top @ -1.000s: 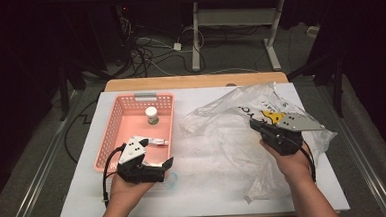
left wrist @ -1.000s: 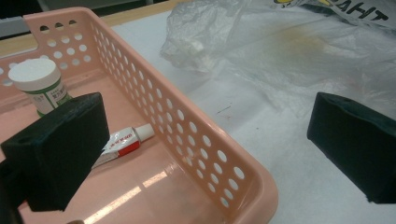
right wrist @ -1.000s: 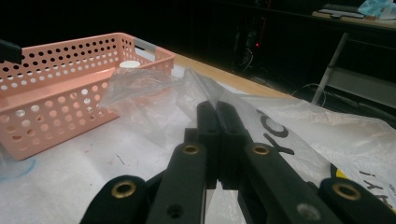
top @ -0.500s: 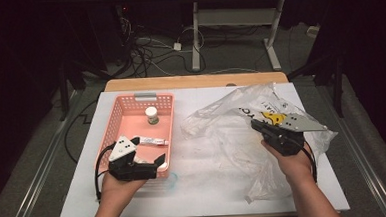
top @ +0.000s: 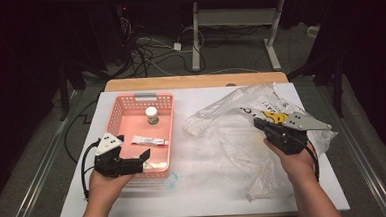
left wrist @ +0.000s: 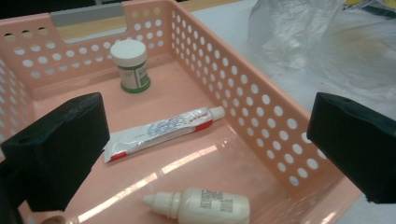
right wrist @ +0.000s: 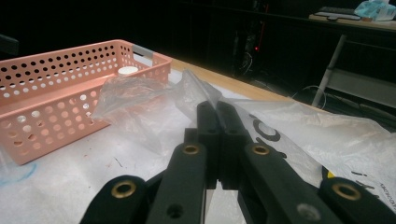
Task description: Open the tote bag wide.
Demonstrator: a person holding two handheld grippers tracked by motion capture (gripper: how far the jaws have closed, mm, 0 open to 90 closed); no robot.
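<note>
A pink perforated basket (top: 145,97) (left wrist: 261,107) stands on the table's left half. In it are a white jar with a green label (top: 152,114) (left wrist: 133,65), a toothpaste tube (top: 149,140) (left wrist: 163,130) and a small white dropper bottle (left wrist: 201,205) lying at the near end. My left gripper (top: 143,162) (left wrist: 205,149) hovers at the basket's near edge, jaws wide open and nothing between them. To the right lies a crumpled clear plastic bag (top: 242,136) (right wrist: 140,93) with yellow and black print. My right gripper (top: 257,121) (right wrist: 217,109) is shut, pinching a fold of that bag.
A white board (top: 210,192) covers the tabletop, with a wooden strip (top: 194,81) at its far edge. A faint blue ring (top: 172,179) marks the board near the basket's front corner. Beyond the table are a dark floor, cables and desk legs (top: 195,43).
My left gripper has slid left along the basket's near end, staying open. The right gripper and the bag have kept still.
</note>
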